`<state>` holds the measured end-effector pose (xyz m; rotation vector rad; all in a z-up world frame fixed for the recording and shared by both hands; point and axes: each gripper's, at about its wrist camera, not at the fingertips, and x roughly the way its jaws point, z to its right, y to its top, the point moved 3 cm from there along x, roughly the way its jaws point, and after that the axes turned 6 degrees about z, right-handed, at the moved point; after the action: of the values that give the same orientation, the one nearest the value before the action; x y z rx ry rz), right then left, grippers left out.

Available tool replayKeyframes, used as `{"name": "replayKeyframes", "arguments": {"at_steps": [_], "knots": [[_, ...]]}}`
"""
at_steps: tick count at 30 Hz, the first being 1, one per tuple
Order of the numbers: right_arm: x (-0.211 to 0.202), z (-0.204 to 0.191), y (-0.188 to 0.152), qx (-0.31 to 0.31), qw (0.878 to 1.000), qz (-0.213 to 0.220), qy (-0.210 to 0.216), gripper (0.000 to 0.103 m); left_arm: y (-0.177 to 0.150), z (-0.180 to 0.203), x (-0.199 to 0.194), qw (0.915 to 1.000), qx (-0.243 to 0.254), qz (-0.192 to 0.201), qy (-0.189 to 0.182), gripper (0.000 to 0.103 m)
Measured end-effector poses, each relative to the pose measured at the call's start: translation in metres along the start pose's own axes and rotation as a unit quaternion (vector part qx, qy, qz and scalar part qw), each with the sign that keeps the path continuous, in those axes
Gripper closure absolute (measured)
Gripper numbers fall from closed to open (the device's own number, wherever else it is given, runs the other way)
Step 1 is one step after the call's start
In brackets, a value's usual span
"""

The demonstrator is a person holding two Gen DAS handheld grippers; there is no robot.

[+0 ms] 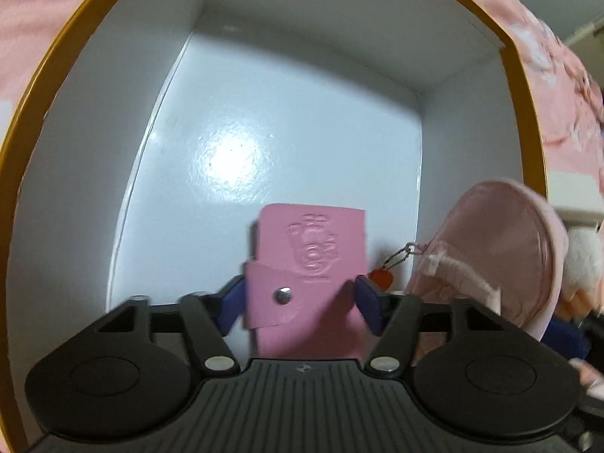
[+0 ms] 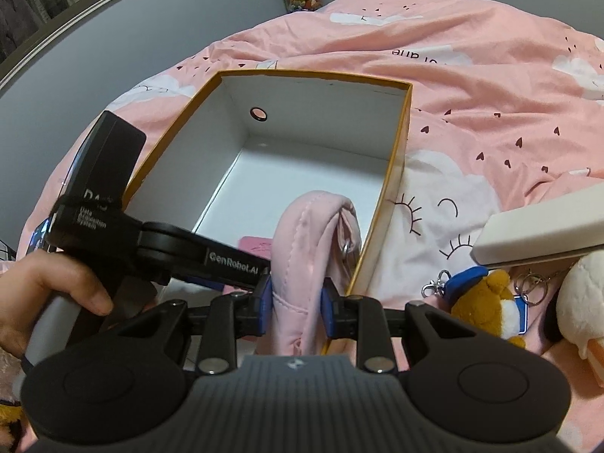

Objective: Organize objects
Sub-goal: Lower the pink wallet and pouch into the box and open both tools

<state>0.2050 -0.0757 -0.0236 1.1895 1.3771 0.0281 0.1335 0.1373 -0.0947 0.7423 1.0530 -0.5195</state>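
A pink card holder [image 1: 305, 249] with a snap strap lies face up on the white floor of an orange-rimmed box [image 1: 37, 87]. My left gripper [image 1: 298, 283] points down into the box. Its blue pads [image 1: 232, 305] stand close on either side of the holder, and I see no squeeze on it. My right gripper [image 2: 296, 290] is shut on a soft pink pouch [image 2: 302, 249], held over the near right corner of the box [image 2: 313, 73]. In the left wrist view the pouch [image 1: 490, 256] hangs at the right with a key ring and an orange charm [image 1: 381, 277].
The box sits on a pink printed bedspread [image 2: 490, 94]. On the bedspread right of the box lie a brown bear keychain [image 2: 487, 294], a white plush [image 2: 581, 302] and a flat white slab [image 2: 547, 234]. A hand [image 2: 56, 294] grips the left tool's handle.
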Motion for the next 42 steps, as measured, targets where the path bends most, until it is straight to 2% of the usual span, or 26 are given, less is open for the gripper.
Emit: {"name": "replayKeyframes", "arguments": {"at_steps": [1,3,7,12,18,21,23,27,32,34,37,41,42], "knots": [[-0.001,0.0,0.0,0.0,1.0,0.001,0.0,0.075,-0.002,0.0,-0.002,0.9999,0.006,0.004,-0.008,0.051],[-0.001,0.0,-0.001,0.002,1.0,0.001,0.0,0.075,-0.006,-0.005,-0.003,0.9996,-0.009,-0.005,-0.028,0.065],[-0.004,0.0,-0.003,0.003,1.0,0.002,0.0,0.075,-0.016,-0.008,-0.018,0.9988,-0.003,0.023,-0.044,0.065],[-0.005,-0.004,-0.006,0.003,1.0,-0.003,0.003,0.075,-0.034,-0.007,-0.052,0.997,0.051,0.053,-0.024,0.065],[-0.002,-0.011,-0.013,0.036,0.998,-0.043,0.036,0.075,-0.034,0.003,-0.084,0.9888,0.145,0.033,0.008,0.065],[0.004,-0.011,-0.018,0.061,0.995,-0.072,0.043,0.075,-0.039,0.004,-0.085,0.9853,0.168,0.027,0.013,0.065],[0.007,-0.01,-0.019,0.065,0.994,-0.078,0.036,0.075,-0.031,0.019,-0.073,0.9859,0.165,0.023,0.011,0.065],[0.013,-0.014,-0.021,0.049,0.995,-0.083,0.019,0.074,-0.037,0.02,-0.062,0.9882,0.152,0.016,0.002,0.065],[0.012,-0.02,-0.027,0.018,0.997,-0.08,0.001,0.068,-0.04,0.02,-0.057,0.9907,0.135,0.014,-0.007,0.065],[0.004,-0.018,-0.027,0.022,0.997,-0.071,0.005,0.062,-0.041,0.021,-0.056,0.9911,0.132,0.011,-0.01,0.065],[-0.013,-0.017,-0.022,0.021,0.999,-0.048,0.005,0.048,-0.042,0.026,-0.056,0.9904,0.137,0.013,-0.007,0.065],[-0.034,-0.019,-0.021,-0.002,1.0,-0.016,-0.003,0.047,-0.042,0.036,-0.057,0.9893,0.144,0.015,-0.012,0.065],[-0.038,-0.019,-0.021,-0.005,1.0,-0.011,-0.009,0.048,-0.042,0.038,-0.059,0.9888,0.148,0.018,-0.011,0.068]]}}
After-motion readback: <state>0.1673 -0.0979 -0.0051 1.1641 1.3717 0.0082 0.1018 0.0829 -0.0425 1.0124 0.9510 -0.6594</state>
